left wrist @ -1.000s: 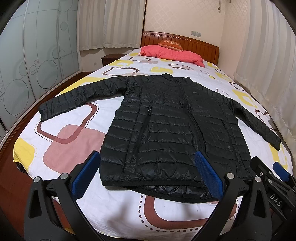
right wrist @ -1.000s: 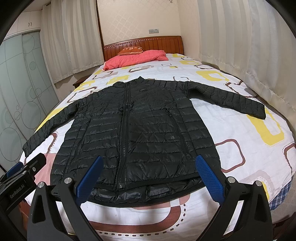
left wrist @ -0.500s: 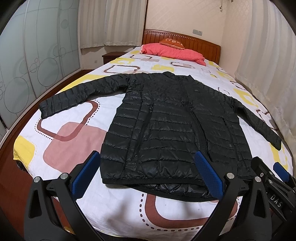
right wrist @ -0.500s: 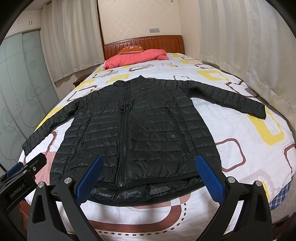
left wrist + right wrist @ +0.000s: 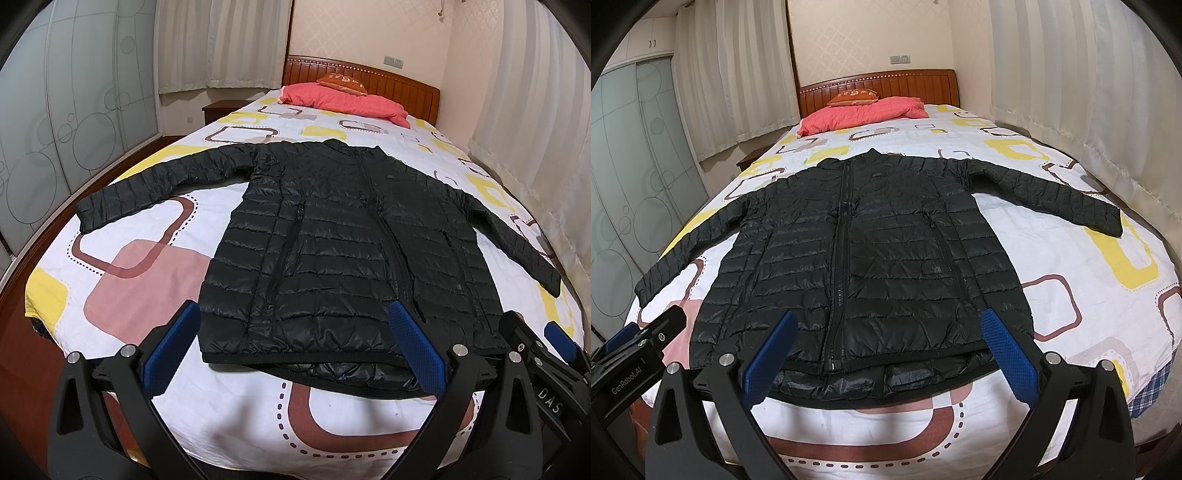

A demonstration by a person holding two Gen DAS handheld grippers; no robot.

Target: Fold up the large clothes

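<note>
A black quilted puffer jacket (image 5: 332,251) lies flat and zipped on the bed, front up, collar toward the headboard, both sleeves spread out sideways. It also shows in the right wrist view (image 5: 871,266). My left gripper (image 5: 295,347) is open and empty, held above the foot of the bed in front of the jacket's left hem. My right gripper (image 5: 886,350) is open and empty in front of the hem's middle. Each gripper shows at the other view's edge, the right one (image 5: 546,369) and the left one (image 5: 631,354).
The bed (image 5: 129,266) has a white sheet with pink, yellow and brown squares. A red quilt (image 5: 343,99) with an orange cushion lies at the wooden headboard. Frosted glass wardrobe doors (image 5: 55,122) stand to the left, curtains (image 5: 1108,110) to the right.
Both grippers have drawn back and tilted up a little, so the jacket sits slightly farther away and more of the room's far end shows. The jacket has not moved.
</note>
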